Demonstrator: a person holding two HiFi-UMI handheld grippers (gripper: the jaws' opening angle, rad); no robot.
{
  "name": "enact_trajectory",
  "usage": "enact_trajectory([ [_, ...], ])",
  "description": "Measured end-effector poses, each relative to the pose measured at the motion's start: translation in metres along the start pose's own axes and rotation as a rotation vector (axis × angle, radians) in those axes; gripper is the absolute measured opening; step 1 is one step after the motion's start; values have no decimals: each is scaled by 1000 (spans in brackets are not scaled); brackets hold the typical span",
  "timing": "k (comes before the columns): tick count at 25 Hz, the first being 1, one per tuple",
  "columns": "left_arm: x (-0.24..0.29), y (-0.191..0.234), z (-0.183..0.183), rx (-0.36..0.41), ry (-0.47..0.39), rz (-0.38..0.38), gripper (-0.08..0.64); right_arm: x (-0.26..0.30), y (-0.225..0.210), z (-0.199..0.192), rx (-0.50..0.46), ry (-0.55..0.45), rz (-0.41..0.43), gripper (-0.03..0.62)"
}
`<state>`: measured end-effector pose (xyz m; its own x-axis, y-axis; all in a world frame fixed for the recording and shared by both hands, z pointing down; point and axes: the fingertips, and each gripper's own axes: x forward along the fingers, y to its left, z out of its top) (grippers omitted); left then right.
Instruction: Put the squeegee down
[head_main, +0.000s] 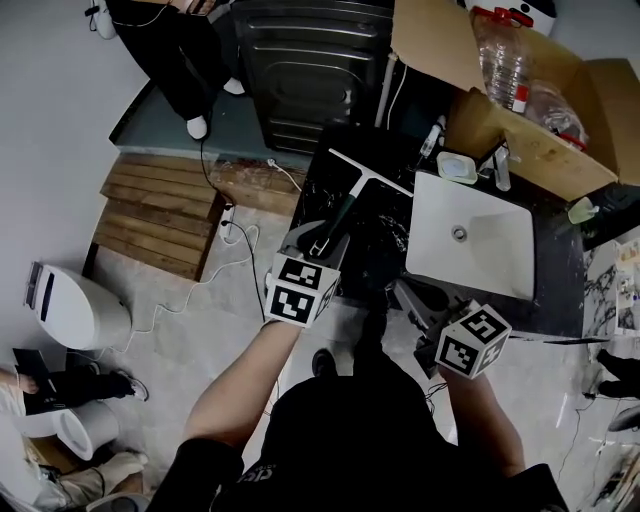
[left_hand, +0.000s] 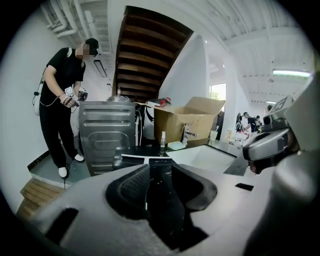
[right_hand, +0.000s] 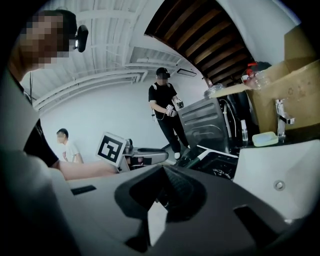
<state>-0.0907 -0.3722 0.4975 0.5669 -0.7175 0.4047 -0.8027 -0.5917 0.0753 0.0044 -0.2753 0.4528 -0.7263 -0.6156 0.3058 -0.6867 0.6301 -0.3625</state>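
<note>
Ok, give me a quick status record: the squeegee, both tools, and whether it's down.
squeegee: lying flat on the black counter, left of the white sink
left tool: jaws apart, nothing gripped, at the handle's near end
right tool: jaws apart, empty, in front of the sink
task: squeegee appears set down
</note>
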Motion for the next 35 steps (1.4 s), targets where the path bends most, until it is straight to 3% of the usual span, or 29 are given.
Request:
enact_trajectory([
  [8, -52, -23, 10, -38, -91, -13, 118, -38, 15, 11, -36, -28, -49, 6],
  [12, -66, -26, 21, -49, -128, 18, 88, -54, 11, 19, -36, -52, -46, 6],
  [25, -59, -117, 80, -28, -228, 52, 22, -159, -65, 32, -25, -130, -100, 5],
  [35, -43, -161, 117, -6, -284, 38, 9, -207, -70, 69, -219, -228, -91, 3],
])
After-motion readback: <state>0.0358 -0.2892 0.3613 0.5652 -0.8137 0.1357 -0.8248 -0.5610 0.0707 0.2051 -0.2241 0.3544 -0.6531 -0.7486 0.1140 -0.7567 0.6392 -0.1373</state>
